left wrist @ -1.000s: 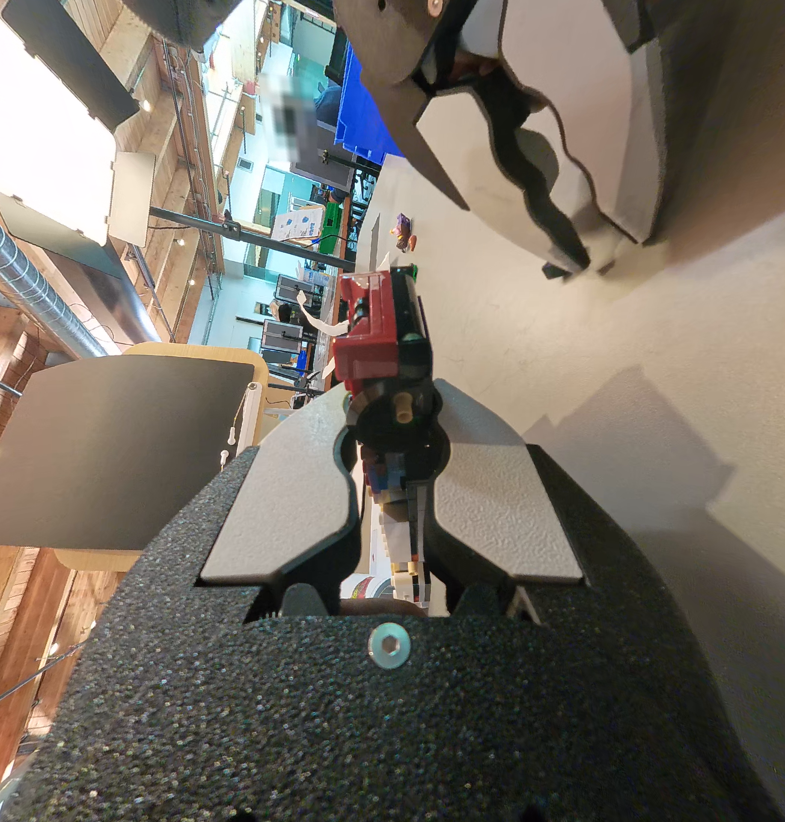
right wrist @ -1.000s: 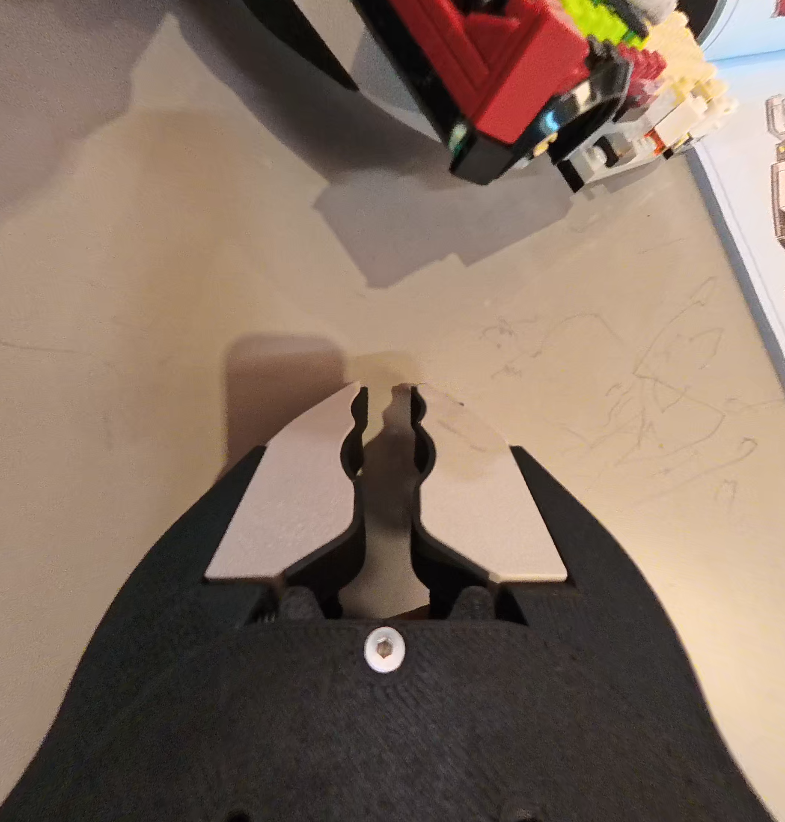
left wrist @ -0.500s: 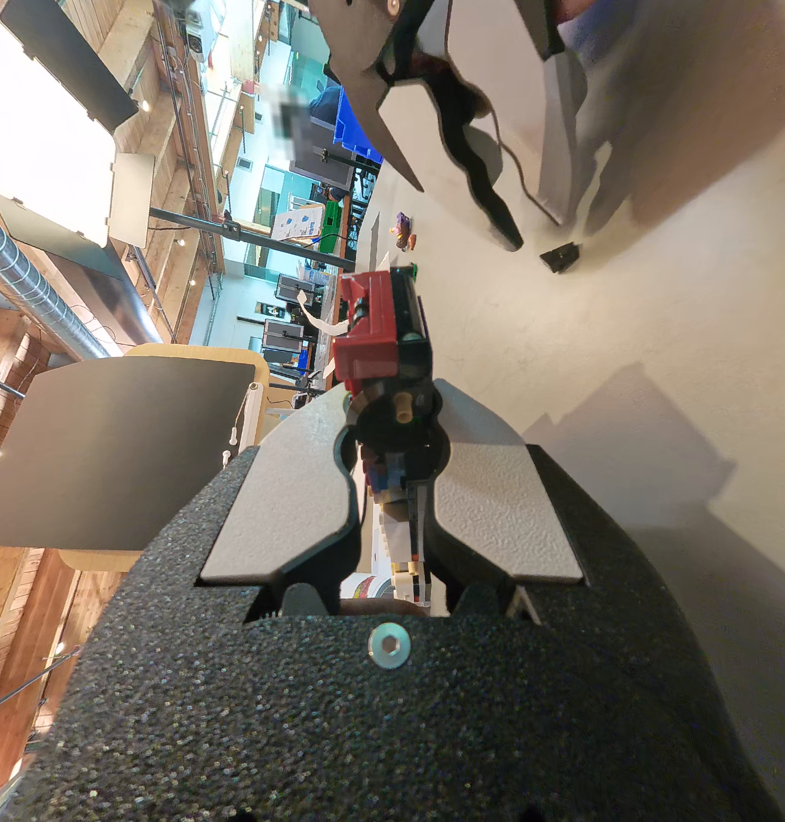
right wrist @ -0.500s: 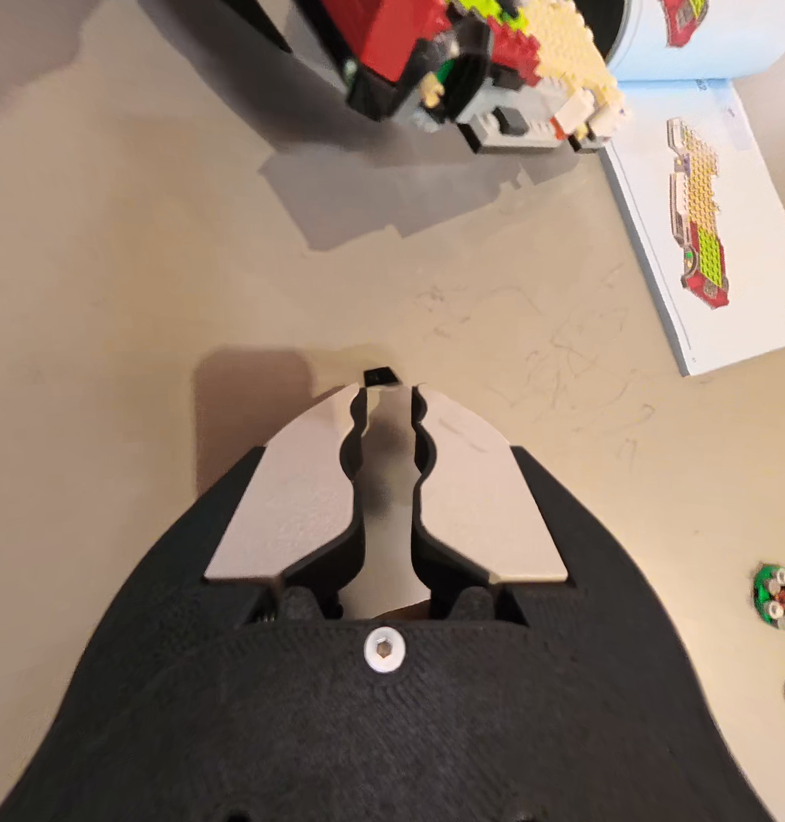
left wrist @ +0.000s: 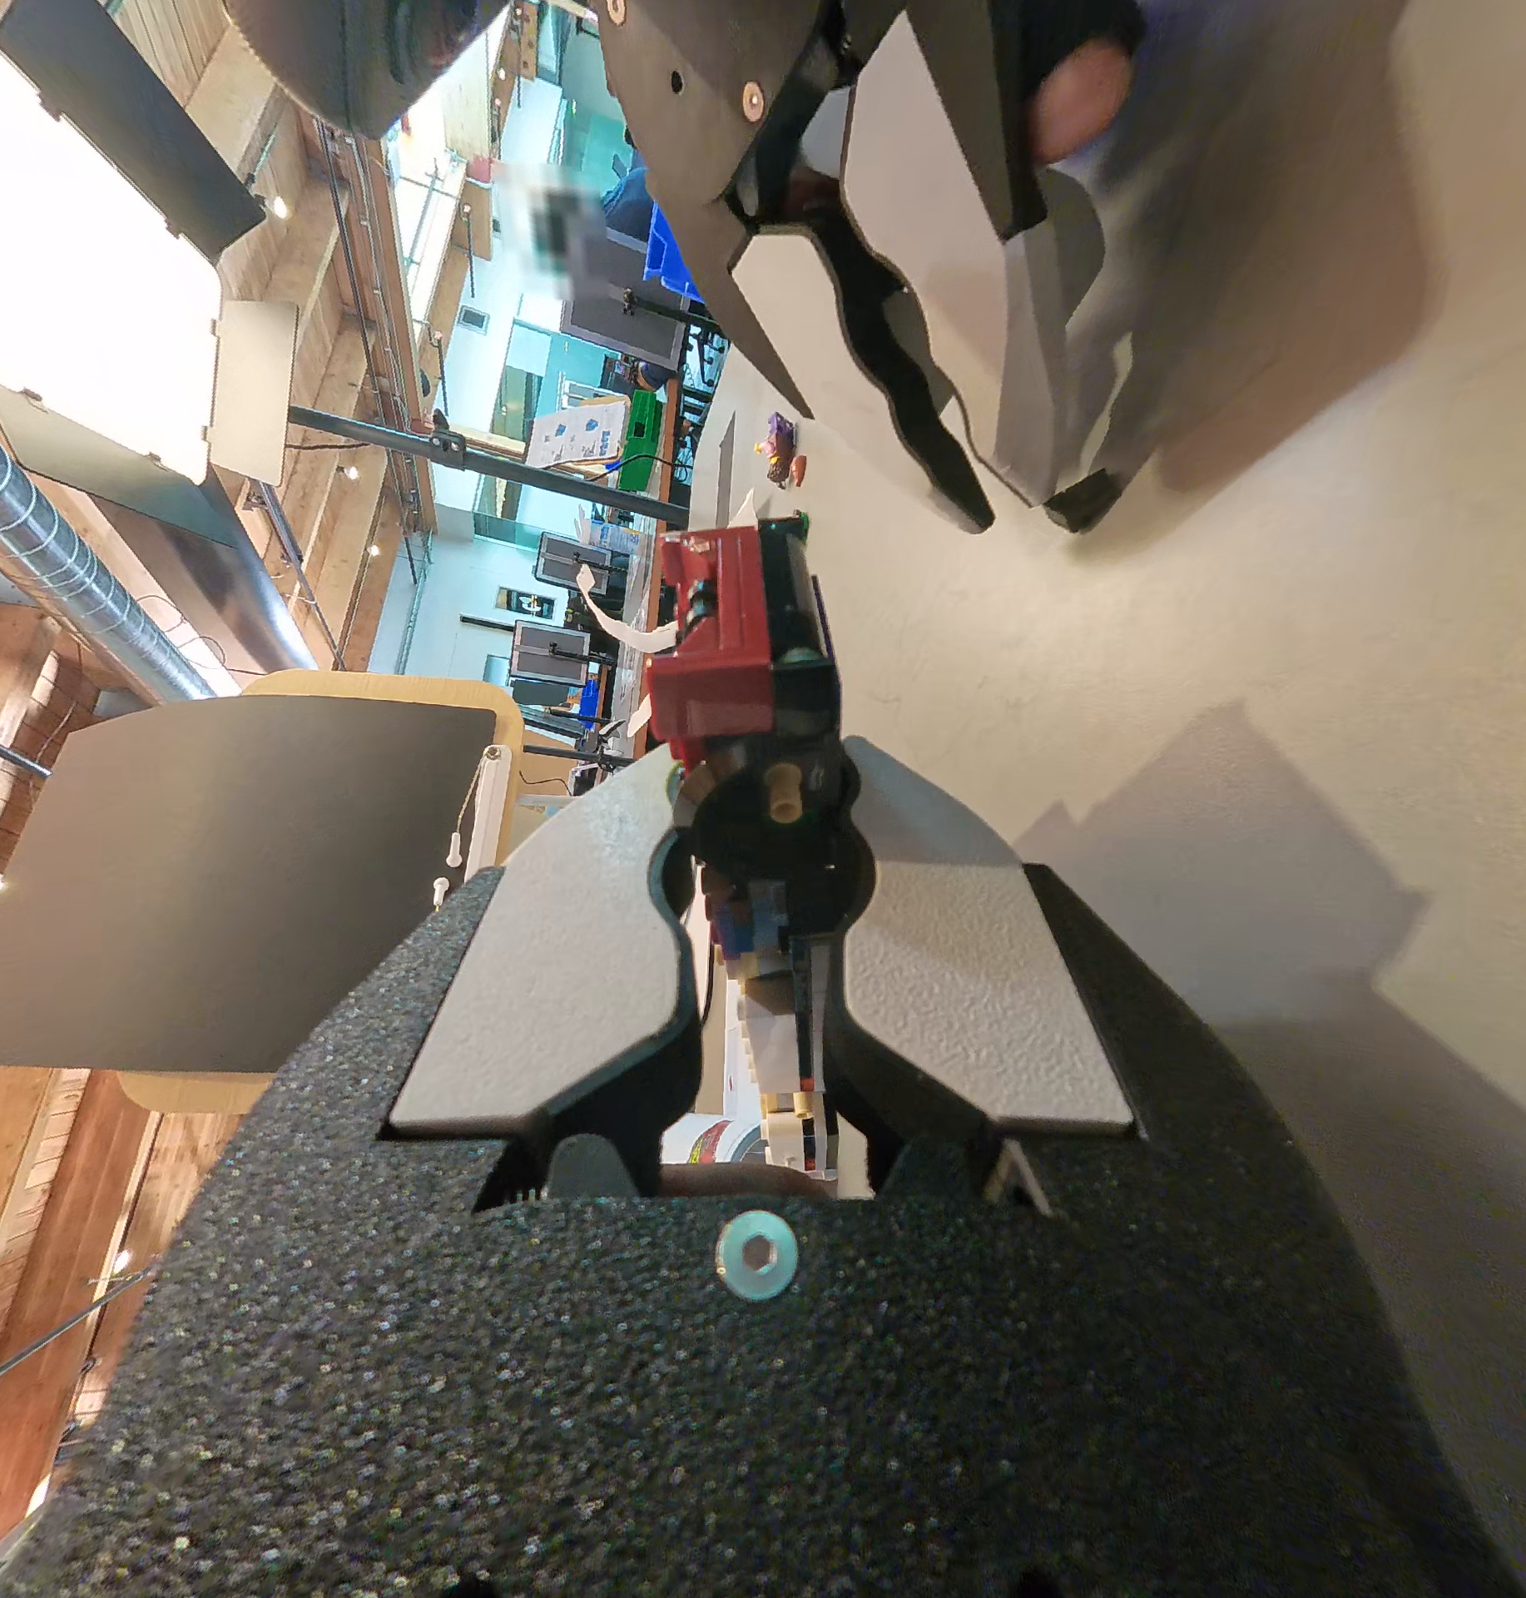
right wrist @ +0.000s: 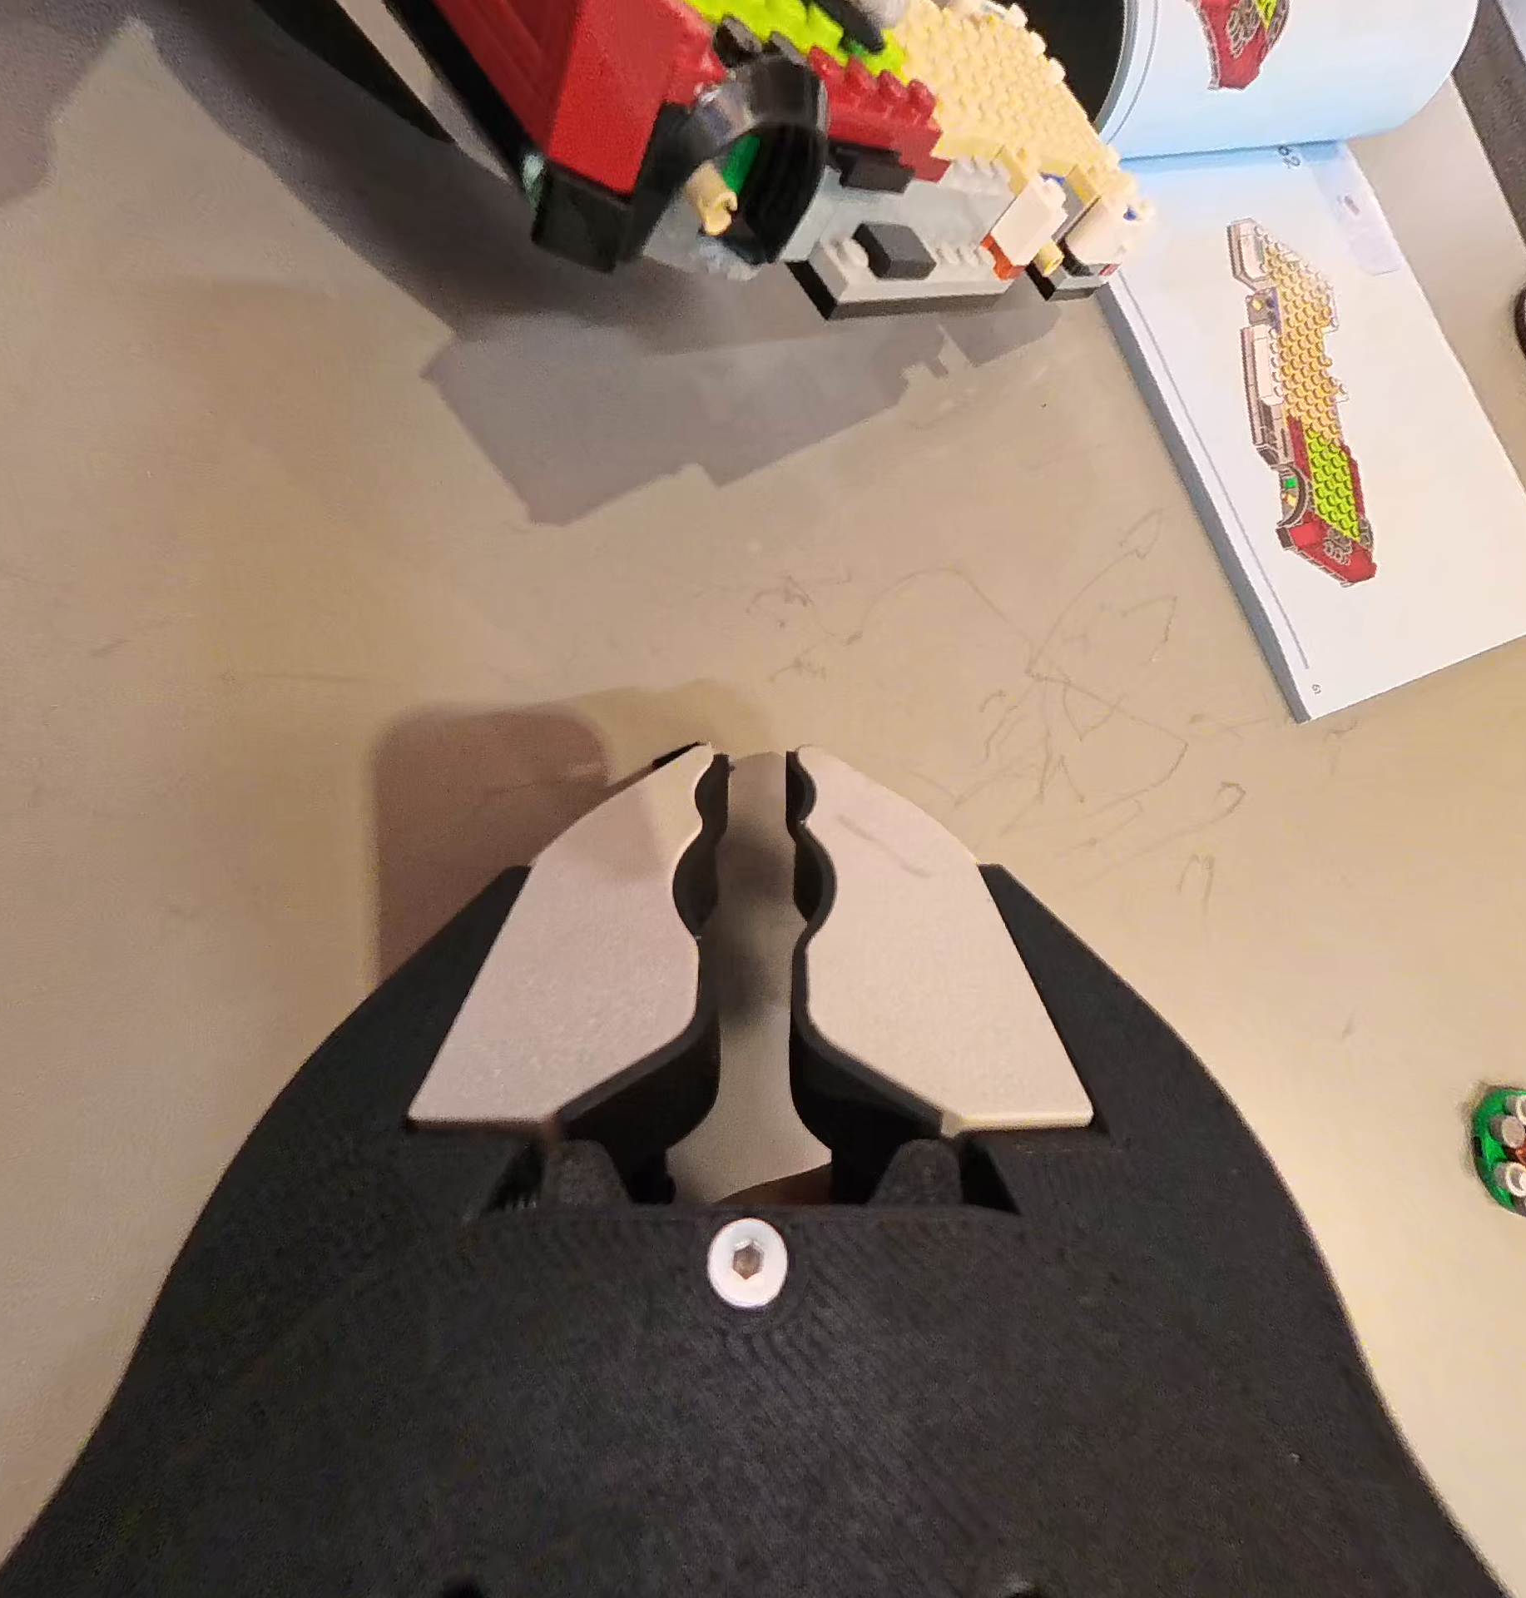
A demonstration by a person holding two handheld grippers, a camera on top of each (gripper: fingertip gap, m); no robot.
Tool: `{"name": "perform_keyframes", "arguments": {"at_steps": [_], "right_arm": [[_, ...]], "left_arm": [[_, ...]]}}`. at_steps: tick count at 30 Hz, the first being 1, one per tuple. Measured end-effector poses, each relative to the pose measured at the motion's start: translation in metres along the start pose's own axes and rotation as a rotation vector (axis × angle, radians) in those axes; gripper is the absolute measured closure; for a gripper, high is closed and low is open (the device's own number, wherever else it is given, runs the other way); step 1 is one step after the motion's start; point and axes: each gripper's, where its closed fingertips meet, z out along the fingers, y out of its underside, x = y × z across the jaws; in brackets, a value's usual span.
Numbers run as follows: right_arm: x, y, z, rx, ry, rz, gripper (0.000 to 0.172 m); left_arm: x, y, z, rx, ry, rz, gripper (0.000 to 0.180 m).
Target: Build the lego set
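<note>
Your left gripper (left wrist: 764,830) clamps a brick model (left wrist: 734,657), red and black, held just above the table (left wrist: 1088,692). Your right gripper (right wrist: 755,761) is down at the table, its narrowly parted fingers seemingly closing on a small black piece (left wrist: 1084,501). A booklet (right wrist: 1347,415) lies right.

**Workshop hall around a beige table**

A beige tabletop (right wrist: 223,562) marked with faint pencil scribbles (right wrist: 1088,674) fills the right wrist view. The left wrist view takes in a high hall: wooden wall cladding (left wrist: 42,1211), a ribbed silver ventilation duct (left wrist: 68,553), a bright light panel (left wrist: 77,311) with black flaps, small spotlights, a dark pole (left wrist: 483,463), pale teal walls (left wrist: 448,605) and a blue bin (left wrist: 669,251) farther off.
</note>
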Motion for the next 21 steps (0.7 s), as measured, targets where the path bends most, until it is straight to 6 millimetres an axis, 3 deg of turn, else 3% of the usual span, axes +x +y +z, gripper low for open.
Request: {"name": "perform_keyframes", "arguments": {"at_steps": [10,21], "right_arm": [[0.0043,0.0021,0.001,-0.013,0.033,0.008,0.159],[-0.0039,0.004,-0.0033,-0.037,0.0,-0.01,0.158]], "left_arm": [[0.0005,0.0001,-0.0009,0.0,0.002,-0.001,0.152],[0.002,-0.0005,-0.0023,0.004,0.004,-0.003,0.152]]}}
